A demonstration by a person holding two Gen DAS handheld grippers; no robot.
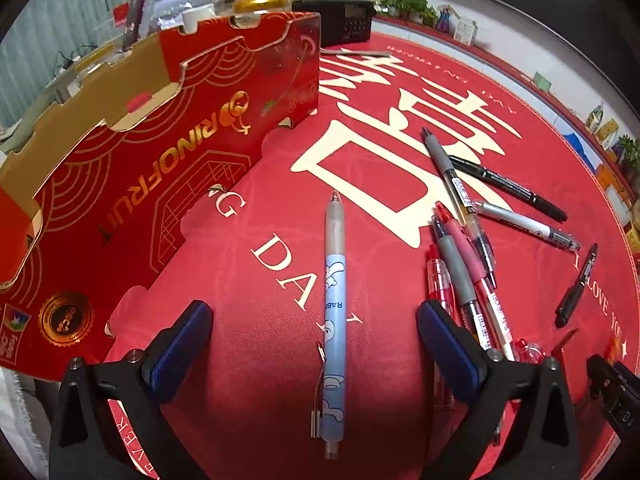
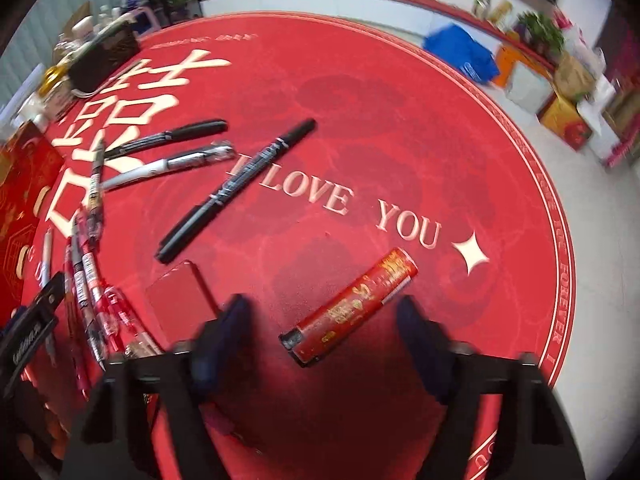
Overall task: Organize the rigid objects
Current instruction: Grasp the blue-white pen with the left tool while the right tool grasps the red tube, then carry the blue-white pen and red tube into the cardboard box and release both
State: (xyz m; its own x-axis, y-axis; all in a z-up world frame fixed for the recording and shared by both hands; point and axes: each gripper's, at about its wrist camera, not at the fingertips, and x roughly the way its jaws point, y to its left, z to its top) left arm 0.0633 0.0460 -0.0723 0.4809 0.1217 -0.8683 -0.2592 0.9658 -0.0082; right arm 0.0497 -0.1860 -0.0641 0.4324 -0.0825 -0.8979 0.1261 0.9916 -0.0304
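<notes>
So the left gripper [image 1: 314,344] is spread wide open low over the red mat [image 1: 256,280], with a light blue cartoon pen [image 1: 334,308] lying on the mat right between its fingers, tip pointing to 12 o'clock, and the red cardboard fruit box [image 1: 160,152] sits off at 10 o'clock. A messy bunch of pens [image 1: 464,264] and black markers is scattered around 2 to 3 o'clock. The right gripper [image 2: 322,344] is wide open too, holding nothing, and a red lighter [image 2: 352,308] lies between its fingers angled toward 1 o'clock, with a black marker [image 2: 236,190] out at 11 o'clock.
</notes>
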